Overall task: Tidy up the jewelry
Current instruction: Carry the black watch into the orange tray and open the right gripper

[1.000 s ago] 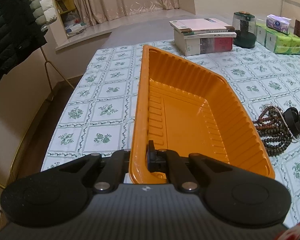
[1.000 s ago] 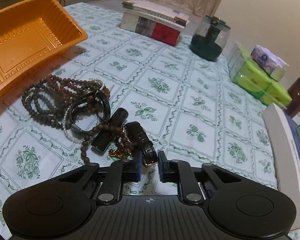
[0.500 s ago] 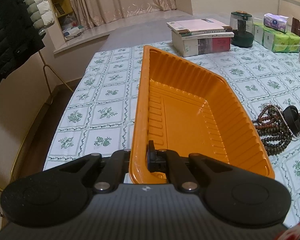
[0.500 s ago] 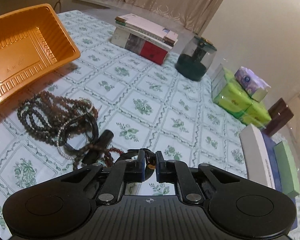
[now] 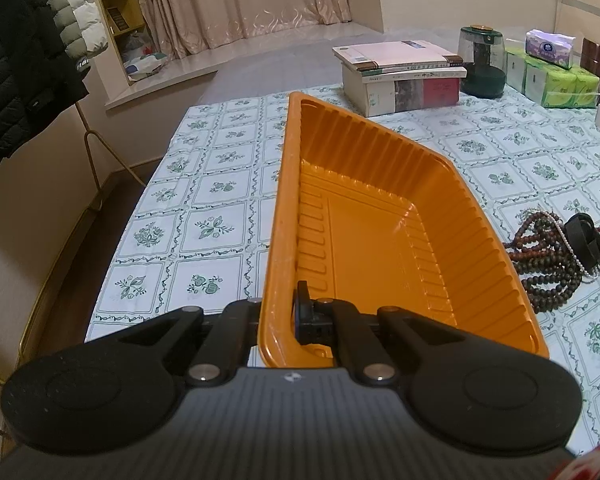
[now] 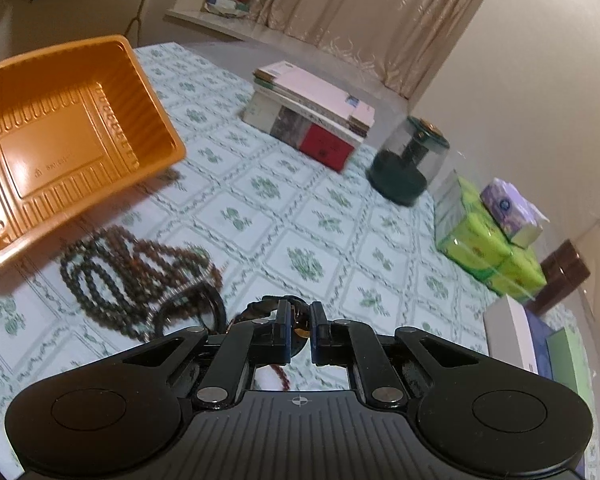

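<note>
Jaws first: the left gripper [image 5: 290, 316] is clamped tight on the near wall of the orange tray [image 5: 380, 216], tilting it over the table [image 5: 204, 184], while the right gripper [image 6: 300, 326] is nearly closed, pinching a dark watch [image 6: 260, 310] with a gold glint between its pads. Beside the tray lies the bead pile [image 6: 132, 272], and the watch hangs just above its near edge. I'd carry it over the rim slowly, watching for snagged strands, and let go low.
</note>
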